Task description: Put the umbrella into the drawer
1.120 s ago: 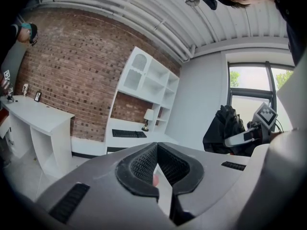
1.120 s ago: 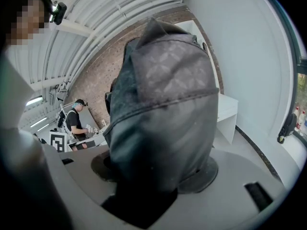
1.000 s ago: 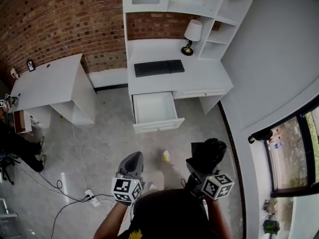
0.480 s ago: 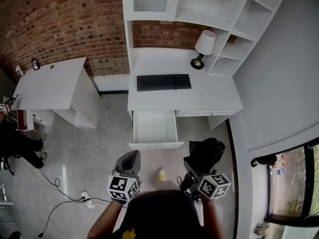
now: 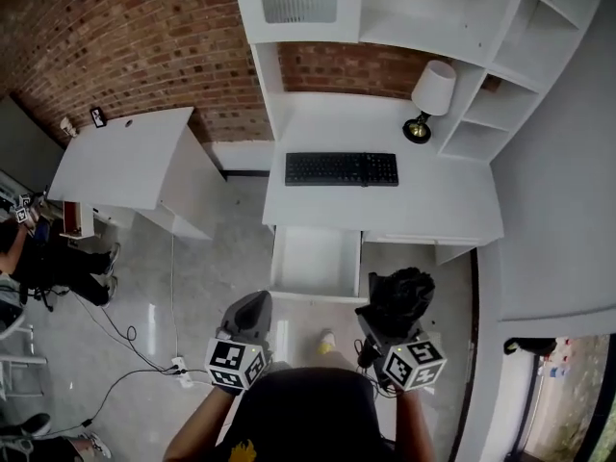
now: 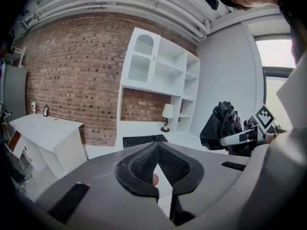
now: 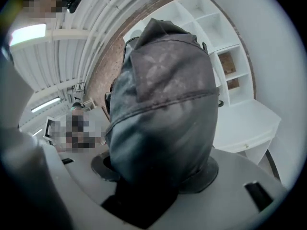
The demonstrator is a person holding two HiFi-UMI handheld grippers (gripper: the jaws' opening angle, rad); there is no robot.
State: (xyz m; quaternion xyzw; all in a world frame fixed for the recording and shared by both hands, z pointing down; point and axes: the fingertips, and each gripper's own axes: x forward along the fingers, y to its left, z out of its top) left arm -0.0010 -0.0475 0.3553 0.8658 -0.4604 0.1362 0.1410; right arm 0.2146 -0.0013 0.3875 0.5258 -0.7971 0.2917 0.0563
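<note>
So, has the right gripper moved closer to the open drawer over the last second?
Yes. The right gripper, shut on the umbrella, has come forward: the front of the drawer is now nearly level with it.

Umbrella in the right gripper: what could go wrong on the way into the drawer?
1. The umbrella bulges well above the right gripper, clamped only at its lower end; it may tip or slip.
2. Its loose fabric could catch on the front of the open drawer, or stick up over it.
</note>
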